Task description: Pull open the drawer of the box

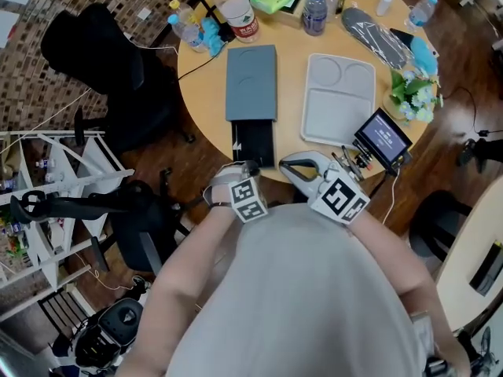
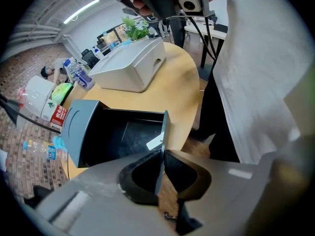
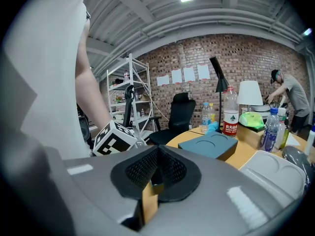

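Observation:
A grey-blue box (image 1: 251,83) lies on the round wooden table (image 1: 291,151), and its black drawer (image 1: 254,144) stands pulled out toward the near edge. My left gripper (image 1: 247,166) is at the drawer's front. In the left gripper view its jaws (image 2: 162,154) are shut on the thin front panel (image 2: 165,127), with the empty dark drawer inside (image 2: 123,136) and the box (image 2: 74,124) beyond. My right gripper (image 1: 292,166) hovers just right of the drawer at the table edge. In the right gripper view it (image 3: 156,167) is shut with nothing held, and the box (image 3: 209,144) shows ahead.
A white divided tray (image 1: 339,99) lies right of the box. A small screen device (image 1: 382,137) sits at the near right edge, a plant (image 1: 414,94) behind it. Bottles (image 1: 314,10) and clutter line the far side. A black chair (image 1: 102,61) and white shelf (image 1: 47,179) stand left.

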